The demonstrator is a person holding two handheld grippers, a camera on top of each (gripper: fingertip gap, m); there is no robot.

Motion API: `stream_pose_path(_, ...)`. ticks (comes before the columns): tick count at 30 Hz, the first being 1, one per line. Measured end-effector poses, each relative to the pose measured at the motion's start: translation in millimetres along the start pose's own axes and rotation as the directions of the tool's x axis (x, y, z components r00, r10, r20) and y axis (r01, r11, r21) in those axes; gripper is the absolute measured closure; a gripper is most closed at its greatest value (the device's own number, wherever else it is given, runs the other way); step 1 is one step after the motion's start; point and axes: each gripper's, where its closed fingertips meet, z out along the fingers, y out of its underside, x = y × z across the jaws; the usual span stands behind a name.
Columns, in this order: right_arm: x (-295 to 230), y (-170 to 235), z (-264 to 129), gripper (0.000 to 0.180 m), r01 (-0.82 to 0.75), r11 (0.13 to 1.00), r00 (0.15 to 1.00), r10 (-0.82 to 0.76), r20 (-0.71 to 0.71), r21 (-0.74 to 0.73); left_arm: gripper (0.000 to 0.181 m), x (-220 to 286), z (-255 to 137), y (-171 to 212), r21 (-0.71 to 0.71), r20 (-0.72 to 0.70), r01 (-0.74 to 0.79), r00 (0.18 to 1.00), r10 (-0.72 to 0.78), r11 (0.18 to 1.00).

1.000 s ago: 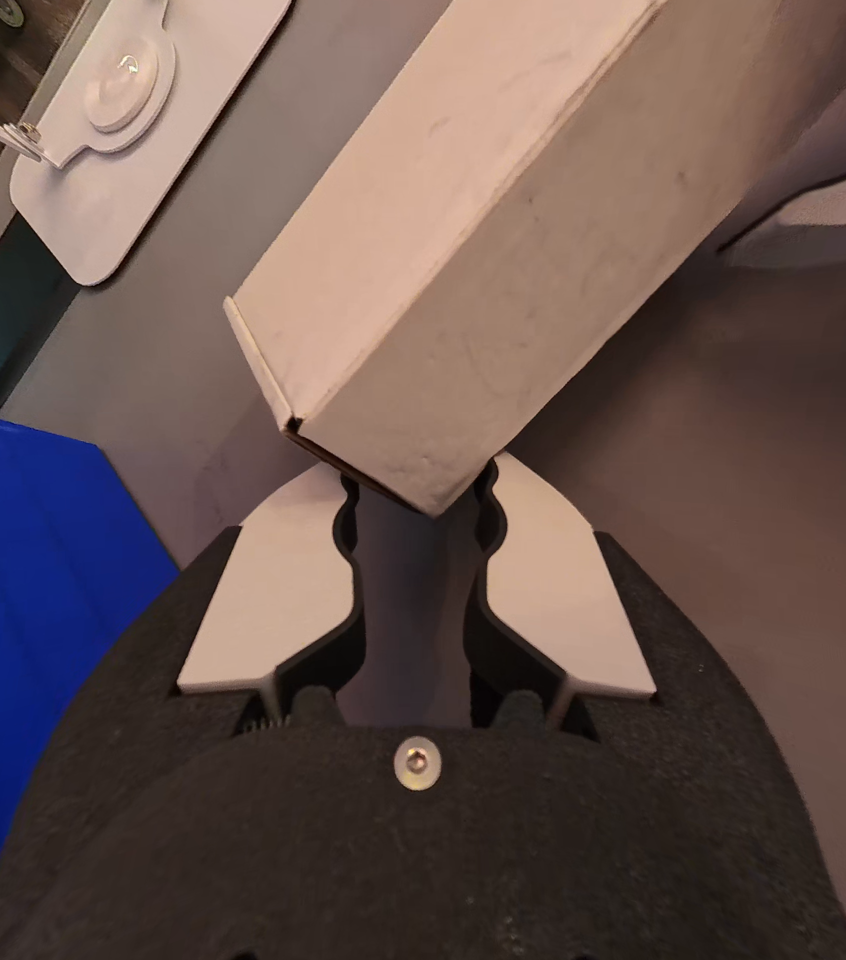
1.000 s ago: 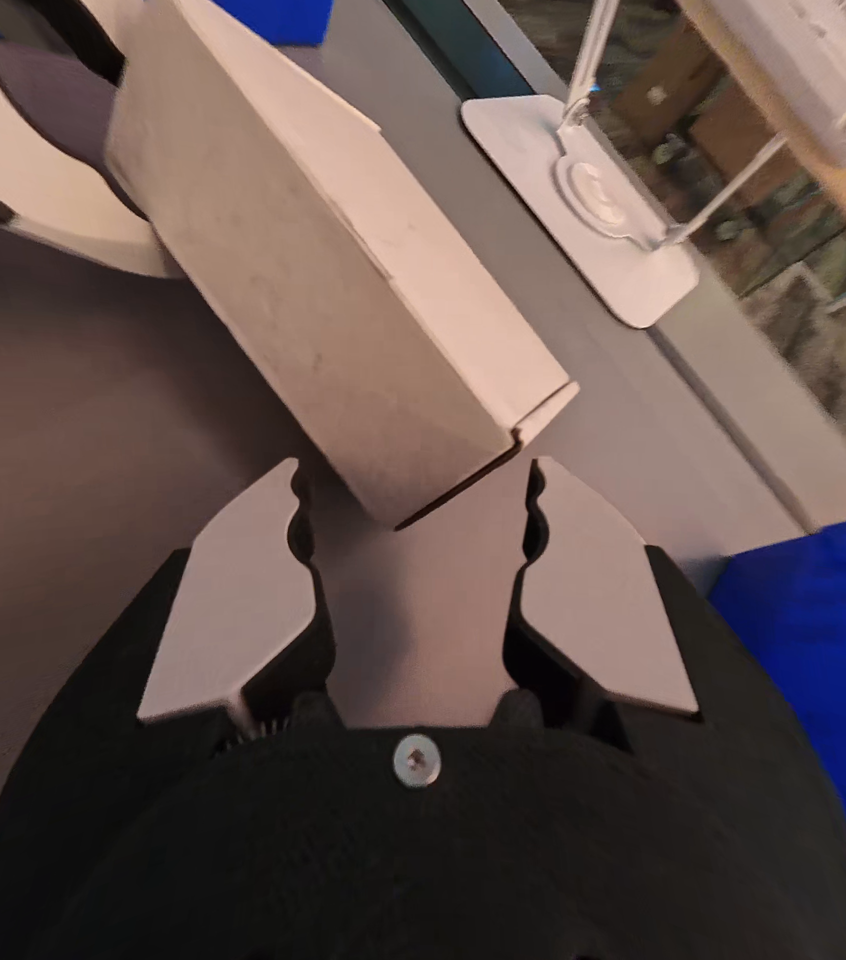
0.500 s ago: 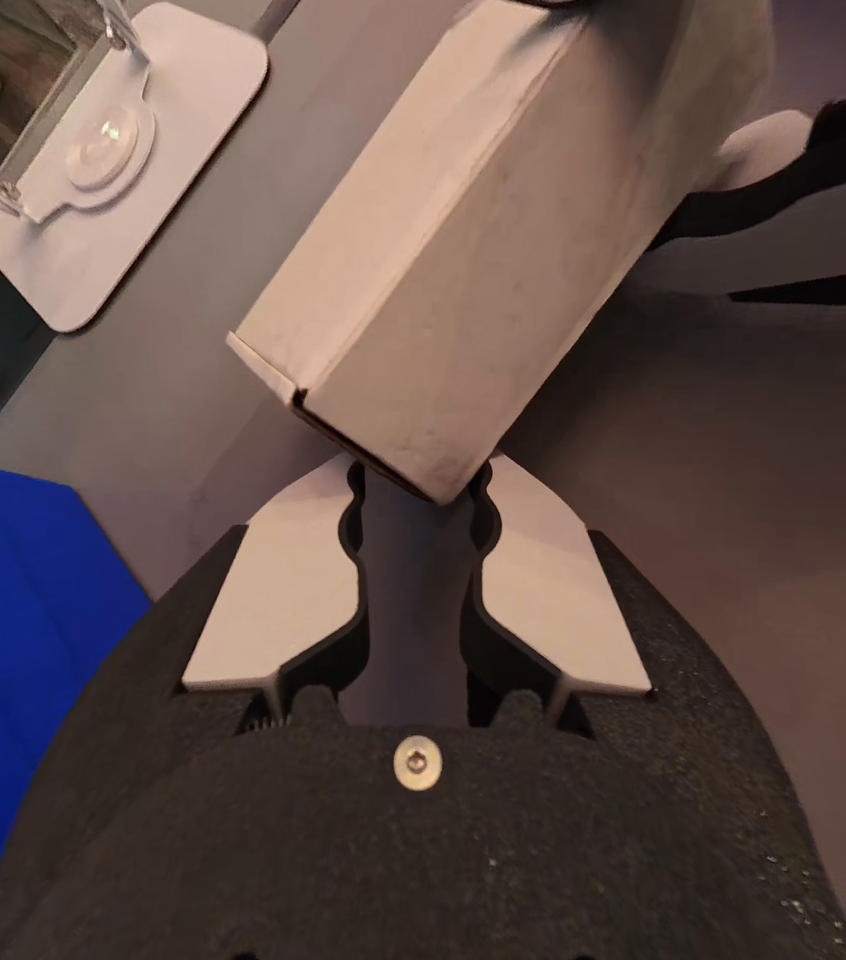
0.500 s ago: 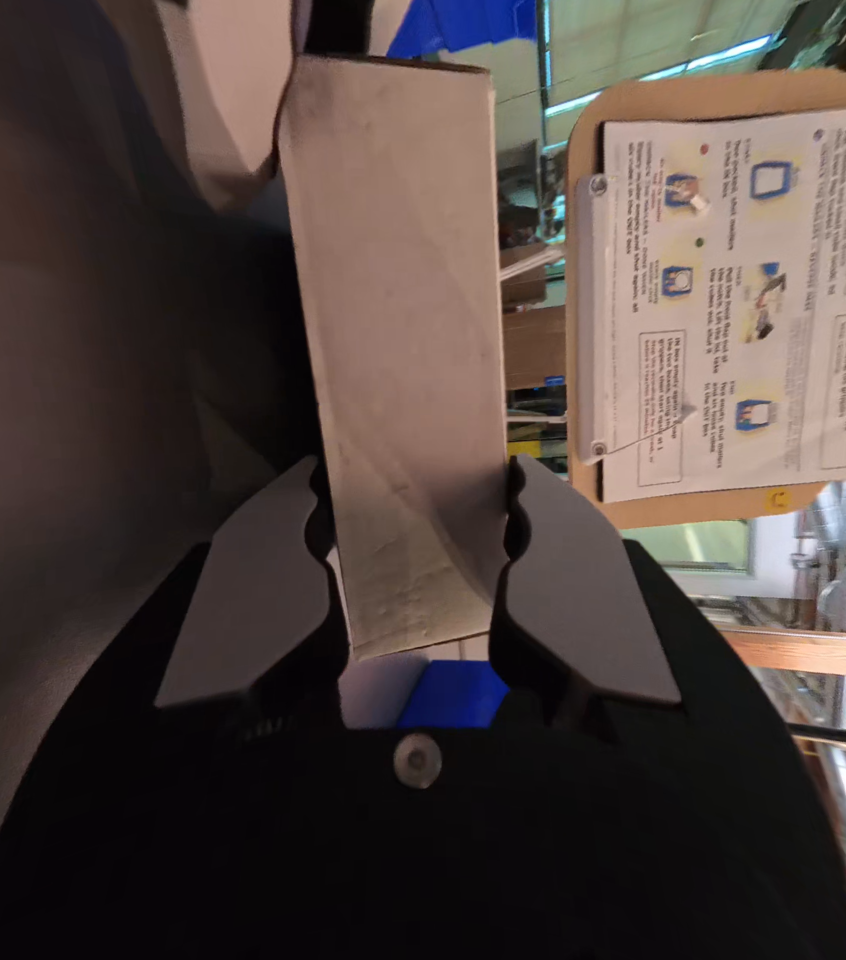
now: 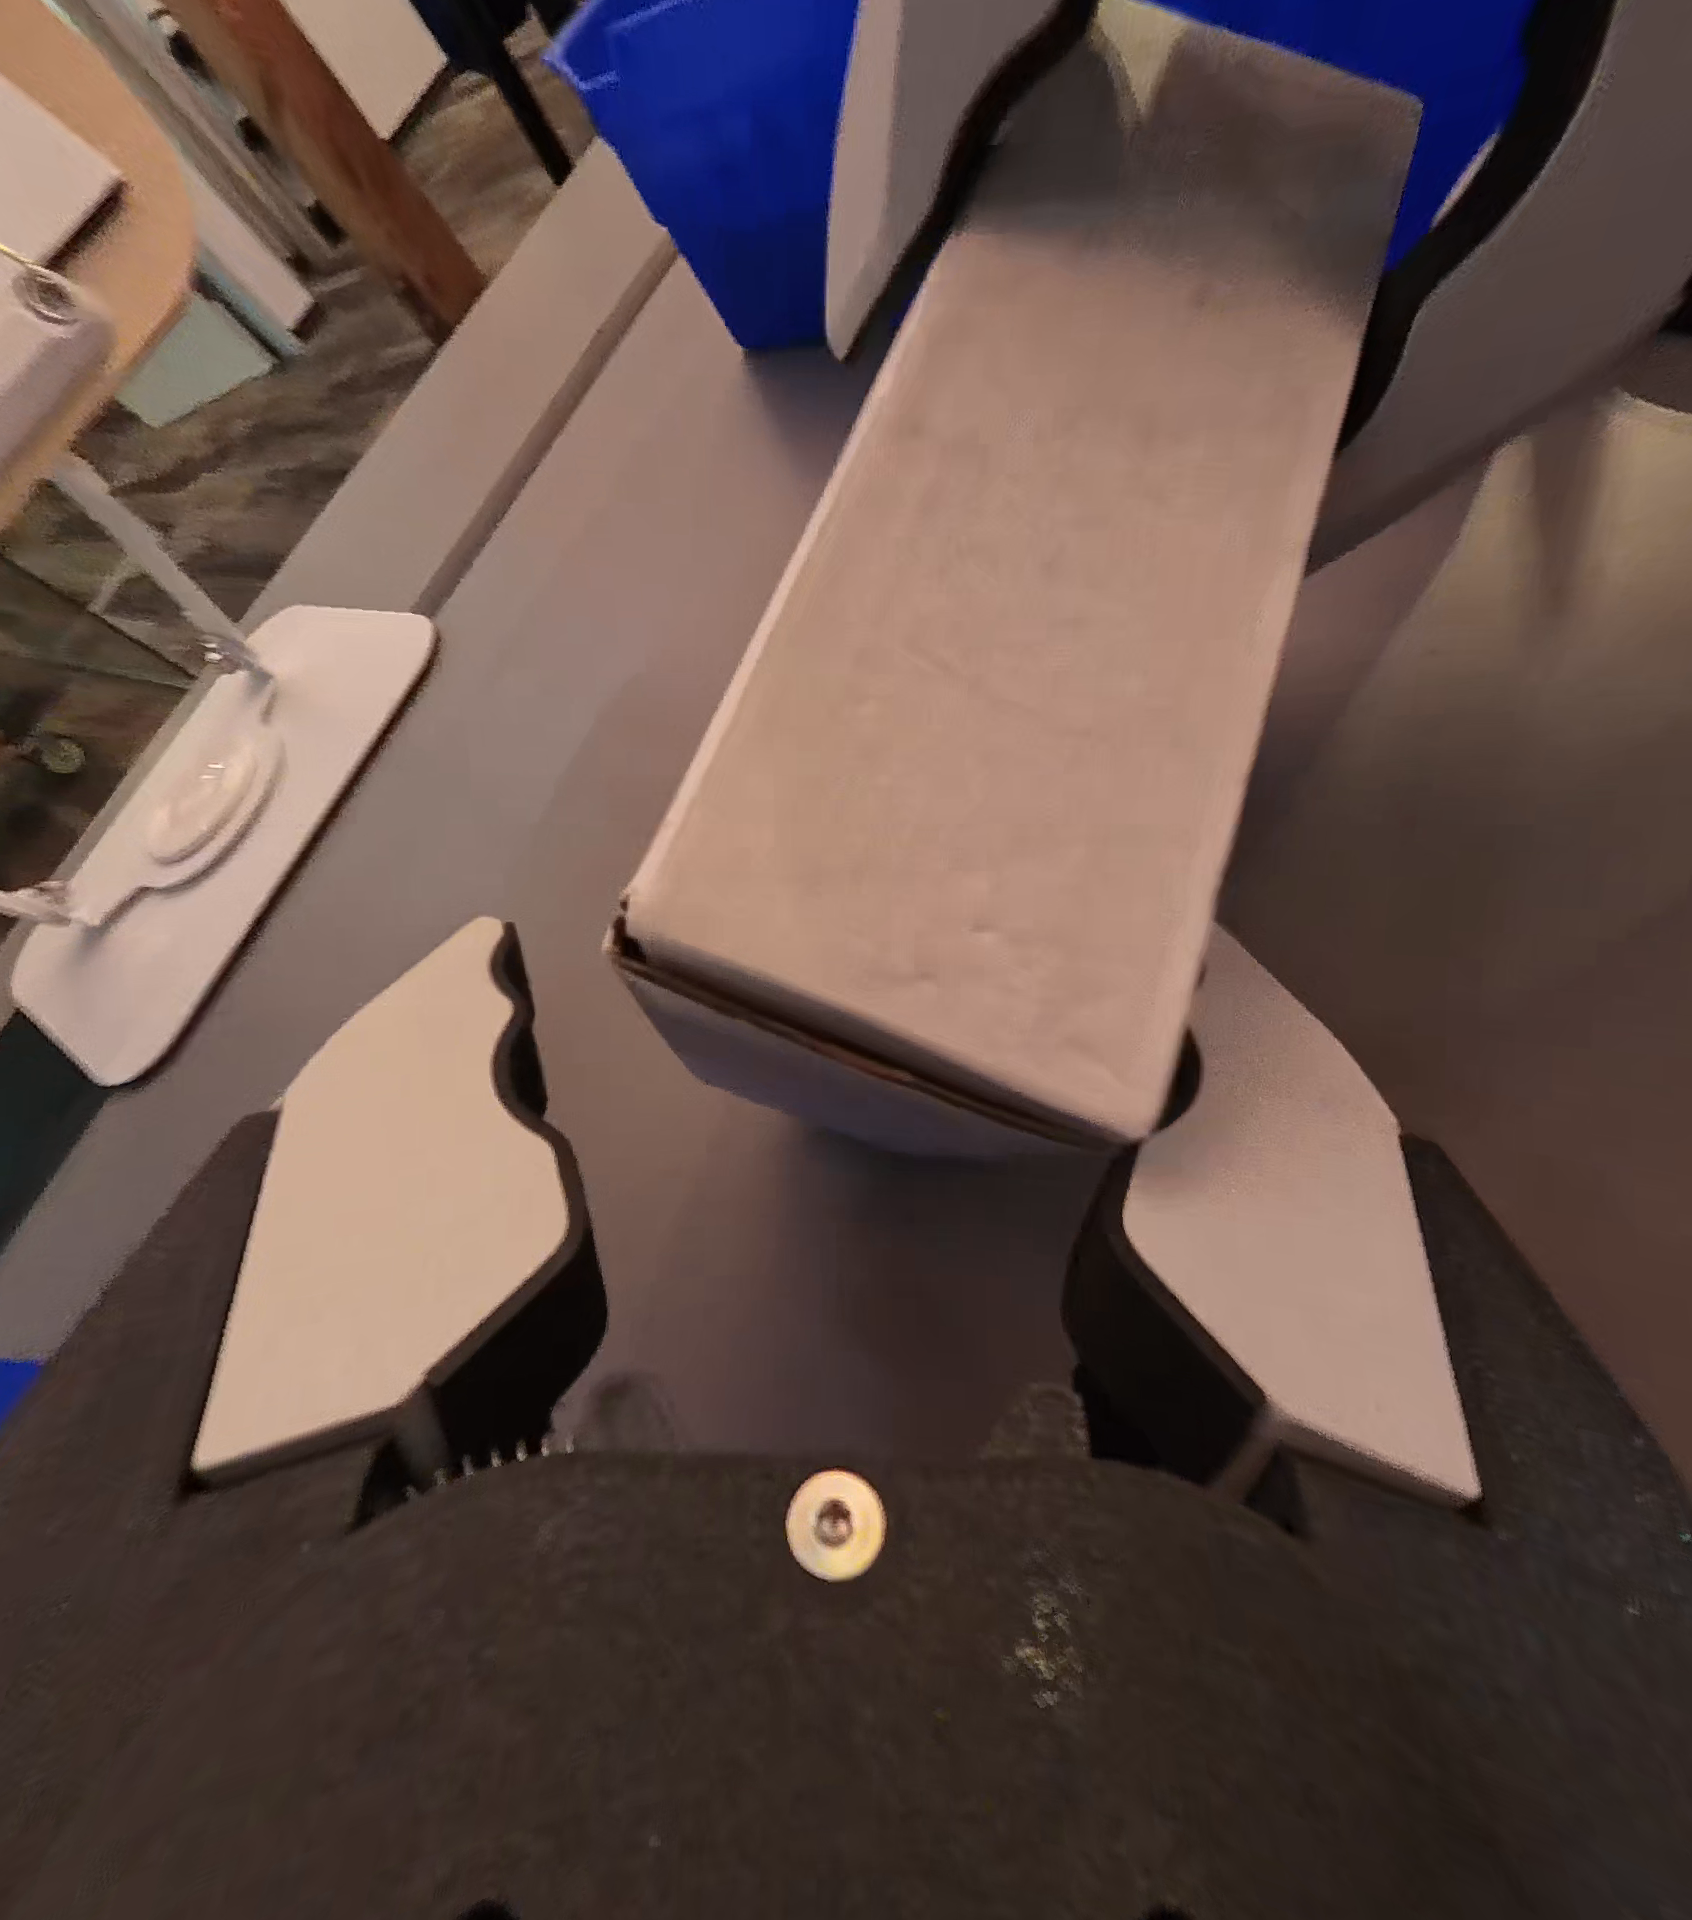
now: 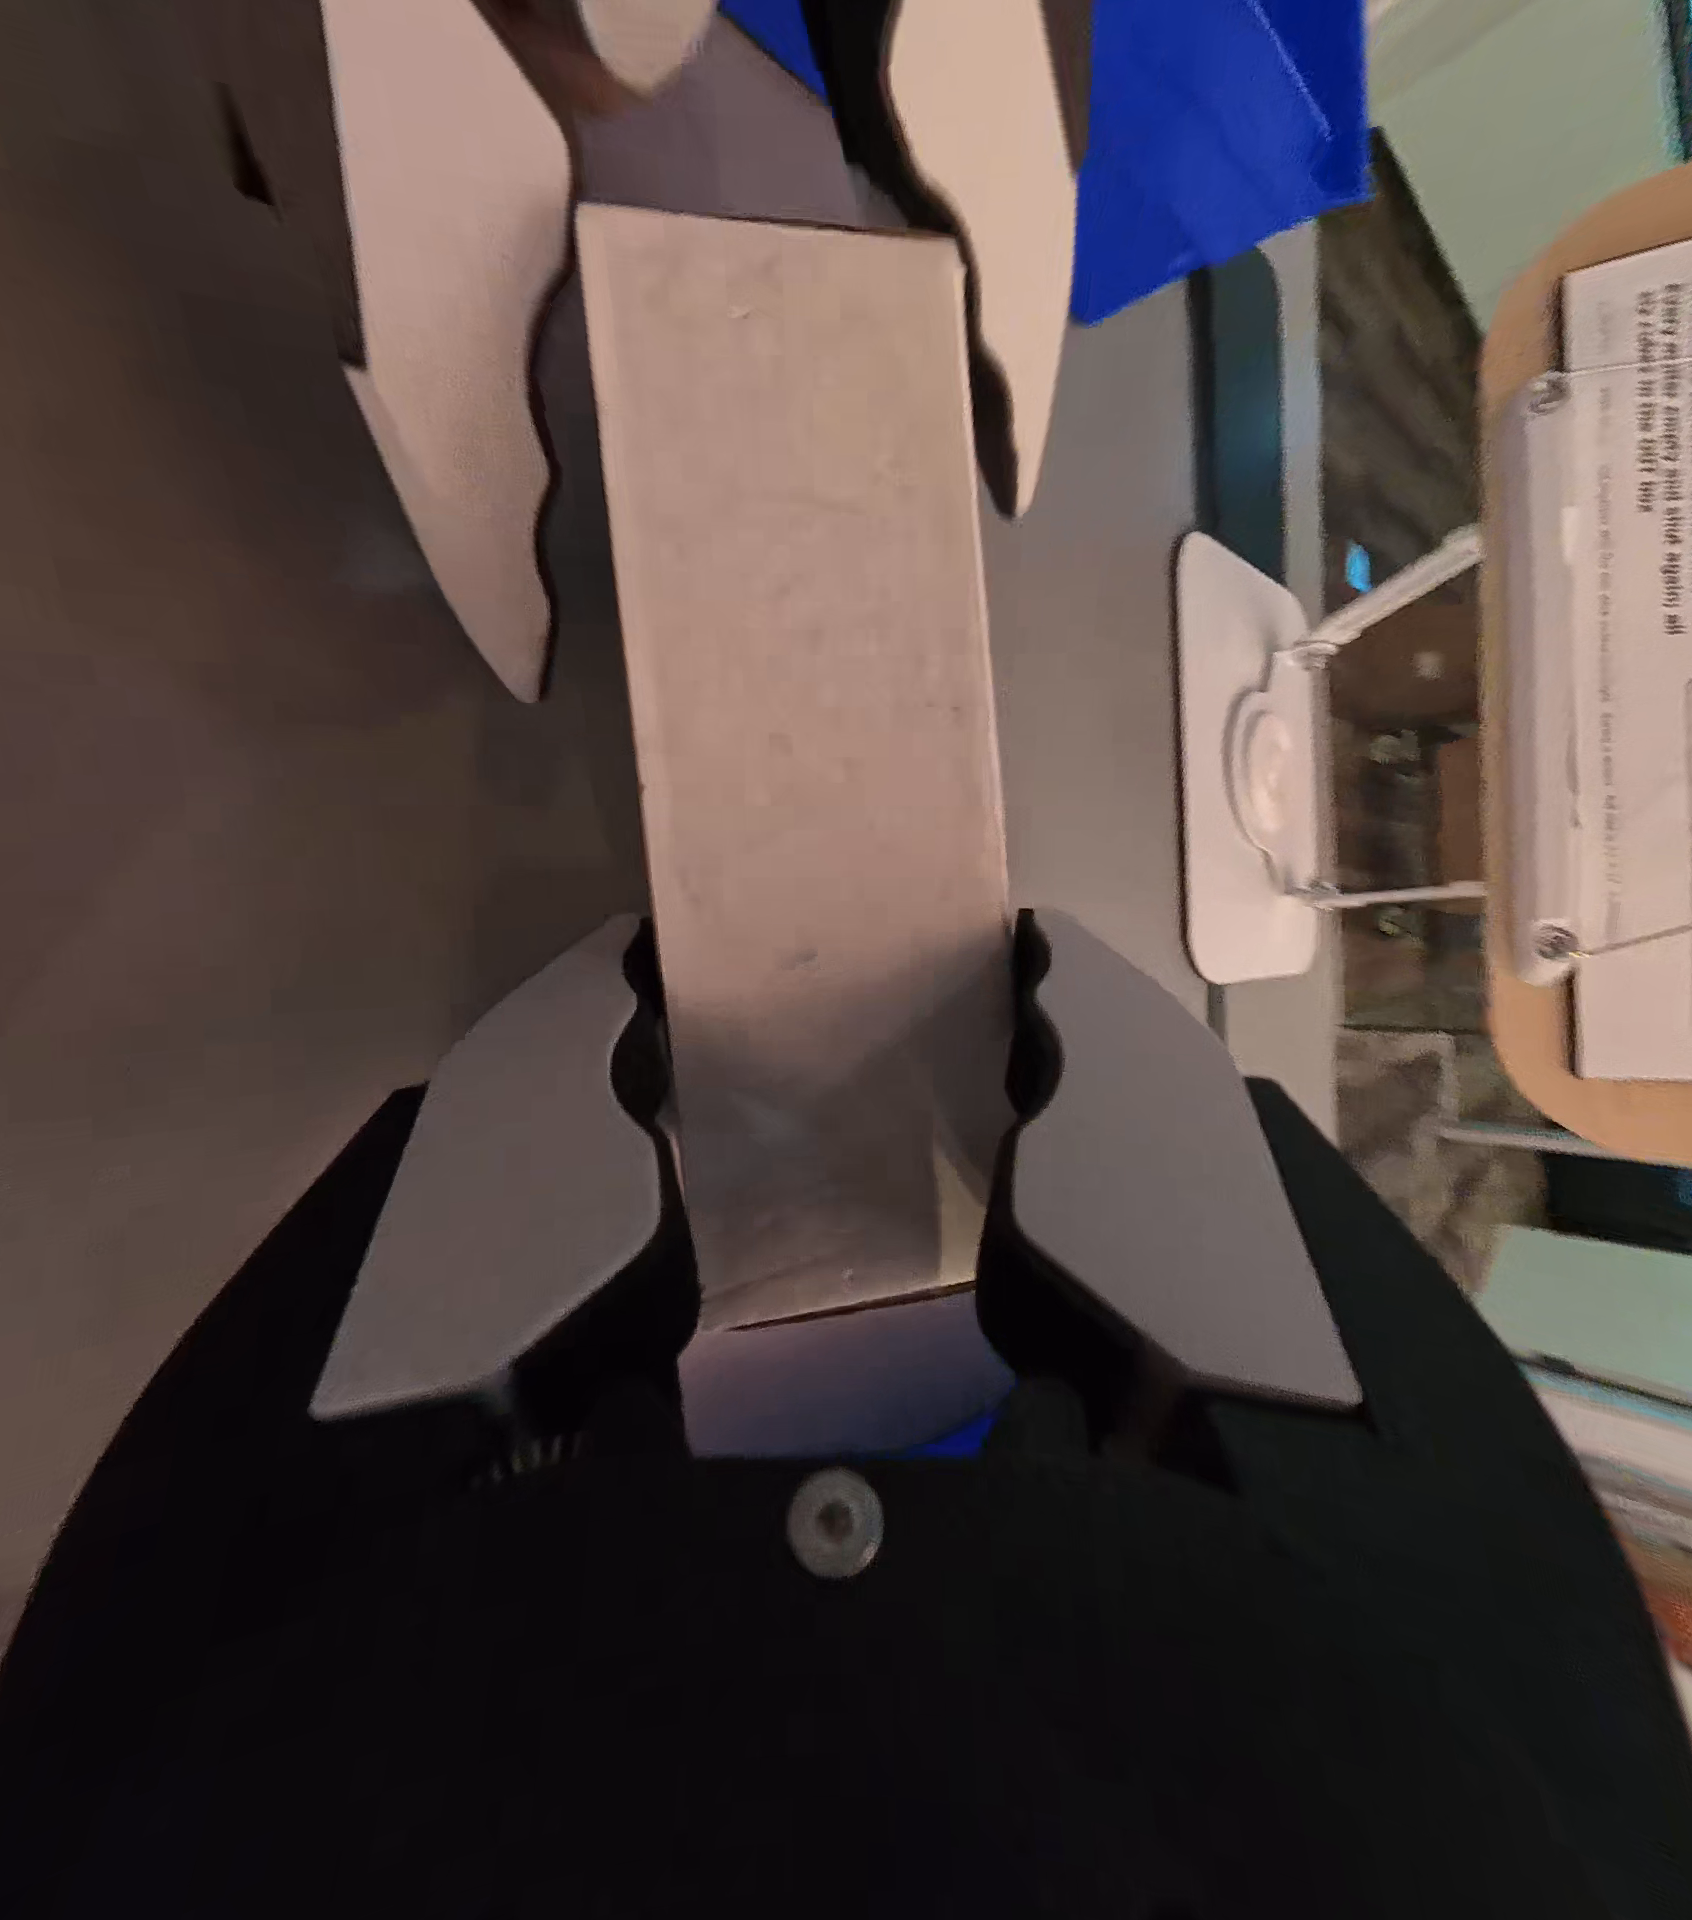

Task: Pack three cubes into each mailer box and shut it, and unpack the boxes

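The right gripper [image 6: 831, 1039] clamps one end of a closed white mailer box [image 6: 800, 644], its fingers pressed on both narrow sides, holding it above the grey table [image 5: 1548, 831]. The left gripper [image 5: 852, 997] stands wide at the box's other end, its right finger just beside a corner. Farther off, a white stand base [image 5: 229, 800] sits at the table's edge, with a blue bin [image 5: 728, 177] beyond.
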Motion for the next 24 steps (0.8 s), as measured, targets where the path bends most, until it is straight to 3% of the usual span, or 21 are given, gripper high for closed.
stream_pose_path(2,-3.7,-1.4,-4.0,0.114,-0.02,1.0,0.996,0.018,0.087,0.022,0.07,12.0,4.2,-0.6,0.015,-0.088,0.038,0.995,-0.037,0.999)
stream_pose_path(4,-4.1,-0.7,-4.6,0.115,-0.043,0.999,0.985,0.039,0.167,0.021,0.09,25.2,3.5,-5.2,0.043,-0.2,0.092,0.976,-0.082,0.995)
stream_pose_path(6,-4.1,0.9,-4.0,0.114,-0.073,0.997,0.964,0.07,0.255,0.0,0.095,26.9,3.0,-5.3,0.053,-0.24,0.126,0.964,-0.11,0.991)
stream_pose_path(14,3.8,6.1,8.7,0.114,-0.104,0.988,0.89,0.143,0.433,-0.114,0.093,18.7,16.3,-0.7,0.016,-0.236,0.25,0.942,-0.239,0.968)
stream_pose_path(17,19.7,-18.5,10.6,0.106,-0.087,0.996,0.937,0.079,0.341,0.006,0.095,17.6,17.2,0.8,-0.023,-0.276,0.312,0.911,-0.306,0.95)
stream_pose_path(20,44.1,-66.4,-5.9,0.125,-0.01,0.978,0.995,-0.012,0.102,0.209,0.096,15.0,16.4,4.2,-0.026,-0.243,0.296,0.924,-0.294,0.955)
stream_pose_path(22,33.6,-96.6,-18.3,0.144,0.039,0.944,0.998,-0.054,0.038,0.326,0.097,14.1,15.4,5.7,-0.031,-0.226,0.298,0.928,-0.297,0.954)
stream_pose_path(24,18.0,-106.0,-17.1,0.148,0.128,0.94,0.991,-0.13,-0.015,0.316,0.097,13.5,14.3,6.4,-0.03,-0.226,0.308,0.925,-0.306,0.951)
